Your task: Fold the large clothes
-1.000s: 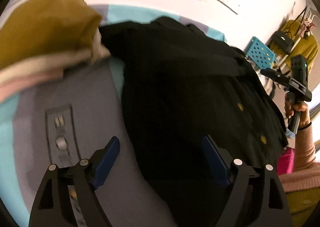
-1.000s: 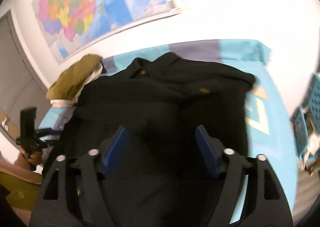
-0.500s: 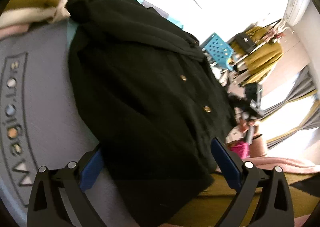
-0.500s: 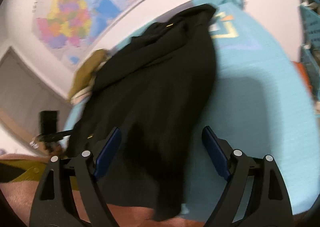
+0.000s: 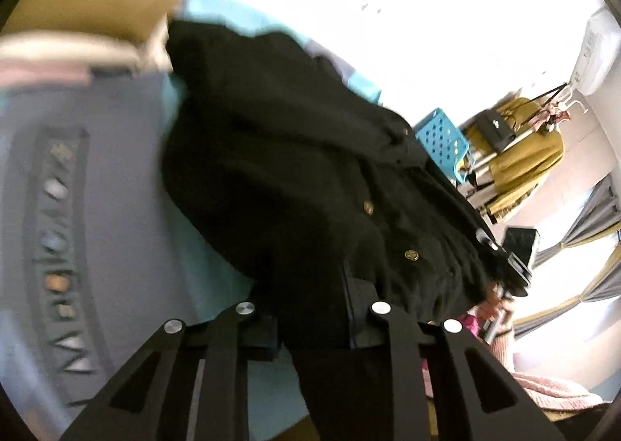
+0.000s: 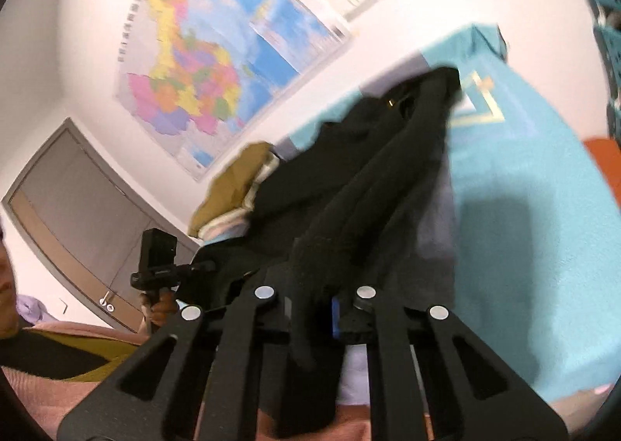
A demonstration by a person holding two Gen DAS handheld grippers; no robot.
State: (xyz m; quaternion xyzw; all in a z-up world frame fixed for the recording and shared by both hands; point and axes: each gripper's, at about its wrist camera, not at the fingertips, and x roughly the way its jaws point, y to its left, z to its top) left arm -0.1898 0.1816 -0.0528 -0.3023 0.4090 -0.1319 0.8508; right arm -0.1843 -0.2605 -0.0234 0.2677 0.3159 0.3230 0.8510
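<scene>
A large black button-front coat (image 5: 295,177) lies across the table covered in teal and grey cloth (image 5: 116,208). My left gripper (image 5: 310,324) is shut on the coat's near hem. My right gripper (image 6: 310,305) is shut on the coat's other near edge, and the black coat (image 6: 372,184) rises in folds from it, lifted off the teal cloth (image 6: 524,208). The right gripper also shows at the coat's right edge in the left wrist view (image 5: 512,266). The left gripper also shows at the left in the right wrist view (image 6: 163,270).
A stack of folded clothes, mustard on top (image 5: 85,6), sits at the table's far left; it also shows in the right wrist view (image 6: 233,184). A teal perforated basket (image 5: 442,138) and a rack with a mustard garment (image 5: 520,157) stand to the right. A wall map (image 6: 202,64) hangs behind.
Both grippers were open around the coat's near edge; now both have shut on it. The right side of the coat has been pulled up into folds.
</scene>
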